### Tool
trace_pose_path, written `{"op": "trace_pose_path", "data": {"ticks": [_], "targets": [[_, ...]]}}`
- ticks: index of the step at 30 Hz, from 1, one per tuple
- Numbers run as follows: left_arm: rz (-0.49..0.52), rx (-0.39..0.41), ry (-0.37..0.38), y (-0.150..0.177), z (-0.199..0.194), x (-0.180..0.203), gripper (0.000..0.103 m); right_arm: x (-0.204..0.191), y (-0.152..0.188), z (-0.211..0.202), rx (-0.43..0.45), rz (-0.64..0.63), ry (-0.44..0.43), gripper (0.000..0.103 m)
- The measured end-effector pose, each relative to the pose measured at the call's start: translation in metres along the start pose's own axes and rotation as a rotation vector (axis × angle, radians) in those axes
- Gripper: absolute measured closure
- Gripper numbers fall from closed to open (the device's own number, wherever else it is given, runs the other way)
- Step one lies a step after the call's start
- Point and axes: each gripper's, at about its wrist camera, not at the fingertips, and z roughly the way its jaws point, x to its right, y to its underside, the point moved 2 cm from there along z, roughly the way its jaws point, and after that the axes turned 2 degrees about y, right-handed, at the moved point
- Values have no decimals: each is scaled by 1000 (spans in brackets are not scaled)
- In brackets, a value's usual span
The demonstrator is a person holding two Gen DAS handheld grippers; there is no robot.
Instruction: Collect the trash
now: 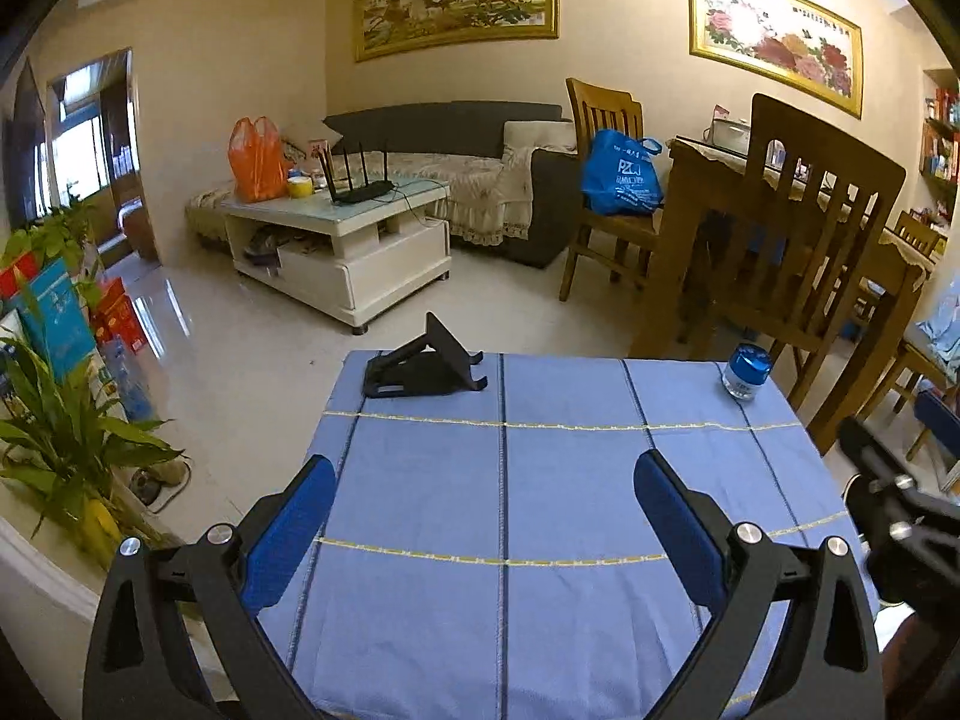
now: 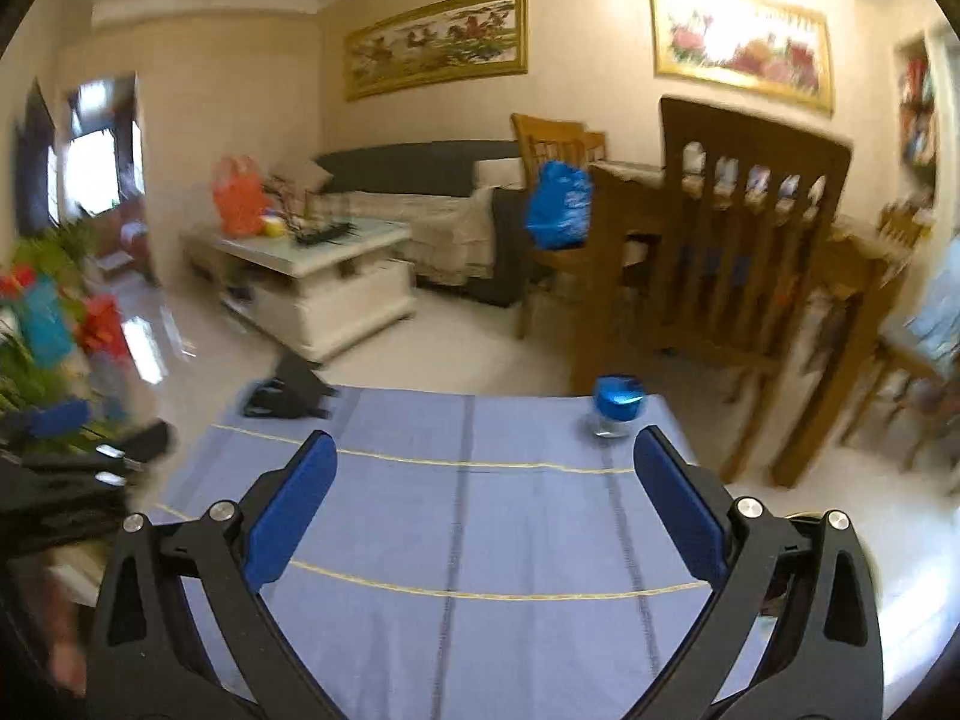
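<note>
Progress: no trash left on the blue tablecloth (image 1: 540,480), looks cleared | On it: only a black stand (image 1: 420,366) and blue-lidded jar (image 1: 746,373) at the far edge | Left gripper (image 1: 485,531): spread wide, empty | Right gripper (image 2: 485,507): spread wide, empty | Left to do: nothing obvious; no bin in view
</note>
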Motion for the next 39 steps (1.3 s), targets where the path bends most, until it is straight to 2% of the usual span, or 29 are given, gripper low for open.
{"op": "trace_pose_path", "data": {"ticks": [4, 16, 39], "targets": [[38, 2, -30, 6, -1, 5, 7, -19, 9, 9, -30, -29, -6, 5], [46, -12, -40, 9, 0, 8, 7, -8, 19, 6, -71, 15, -55, 5], [57, -6, -50, 13, -3, 15, 7, 1, 30, 8, -101, 43, -76, 5]]}}
